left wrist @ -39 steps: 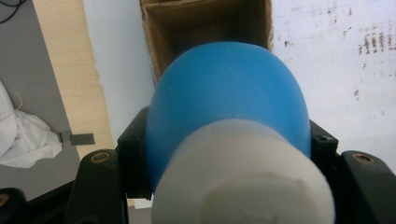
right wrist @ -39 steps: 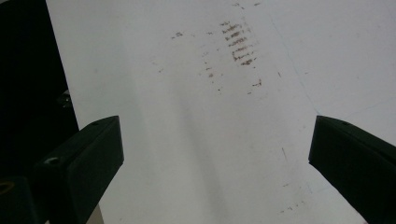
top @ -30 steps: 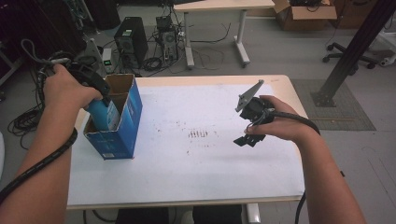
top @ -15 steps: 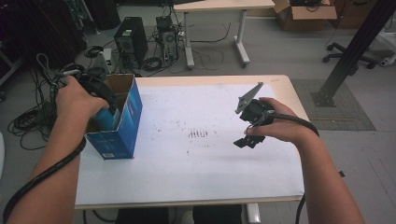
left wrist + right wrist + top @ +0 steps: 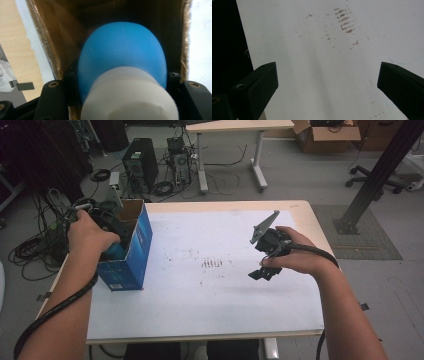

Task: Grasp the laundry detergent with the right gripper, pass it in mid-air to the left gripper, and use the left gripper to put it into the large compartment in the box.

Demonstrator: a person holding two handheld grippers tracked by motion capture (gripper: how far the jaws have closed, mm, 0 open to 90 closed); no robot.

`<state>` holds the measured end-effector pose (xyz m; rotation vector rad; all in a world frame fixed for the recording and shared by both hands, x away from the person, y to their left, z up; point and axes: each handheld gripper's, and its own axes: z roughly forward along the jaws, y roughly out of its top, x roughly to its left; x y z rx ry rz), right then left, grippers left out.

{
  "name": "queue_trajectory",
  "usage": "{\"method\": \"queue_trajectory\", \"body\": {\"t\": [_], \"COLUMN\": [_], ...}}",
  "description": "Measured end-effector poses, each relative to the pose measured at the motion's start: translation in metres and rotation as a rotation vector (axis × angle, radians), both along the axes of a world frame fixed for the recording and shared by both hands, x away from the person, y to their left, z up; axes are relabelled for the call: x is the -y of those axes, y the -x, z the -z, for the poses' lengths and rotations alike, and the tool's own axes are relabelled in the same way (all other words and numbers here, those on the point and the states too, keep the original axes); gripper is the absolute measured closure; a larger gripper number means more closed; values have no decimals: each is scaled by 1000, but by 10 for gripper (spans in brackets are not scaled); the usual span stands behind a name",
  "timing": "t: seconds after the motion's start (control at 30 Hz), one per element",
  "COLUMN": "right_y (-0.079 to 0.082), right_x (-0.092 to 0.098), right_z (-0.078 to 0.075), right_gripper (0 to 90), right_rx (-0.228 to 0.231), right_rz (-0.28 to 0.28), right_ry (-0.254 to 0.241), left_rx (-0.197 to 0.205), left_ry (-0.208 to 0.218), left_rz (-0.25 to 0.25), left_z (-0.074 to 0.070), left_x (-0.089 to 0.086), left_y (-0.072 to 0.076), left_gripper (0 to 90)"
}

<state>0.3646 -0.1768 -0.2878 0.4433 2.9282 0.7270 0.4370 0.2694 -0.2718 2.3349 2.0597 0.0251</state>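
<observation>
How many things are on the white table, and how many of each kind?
Blue cardboard box: 1
Blue bottle with a white cap, going into the box: 1
Grippers, left gripper and right gripper: 2
Total: 4

Blue bottle: white cap cut off by the lower edge in the left gripper view, close and blurred; in the high view mostly hidden inside the blue box behind the left hand. Box bottom unseen.
</observation>
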Motion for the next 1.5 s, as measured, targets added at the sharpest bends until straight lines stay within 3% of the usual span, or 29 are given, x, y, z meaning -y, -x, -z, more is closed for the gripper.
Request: {"method": "queue_trajectory", "body": {"t": [0.4,1.1,1.5], "right_y": [-2,1,2], "right_x": [-1,7,12], "right_z": [5,11,13], "right_gripper": [33,33,32], "right_rx": [-9,-10,-7], "right_rz": [2,10,21], "right_ry": [0,-19,-25], "left_rx": [-5,6,-7], "left_ry": [0,-14,12], "left_rz": [-2,5,10], "left_z": [10,13,13], "left_x": [-2,2,1], "left_y": [-3,-4,-4], "left_gripper": [377,372,344]}}
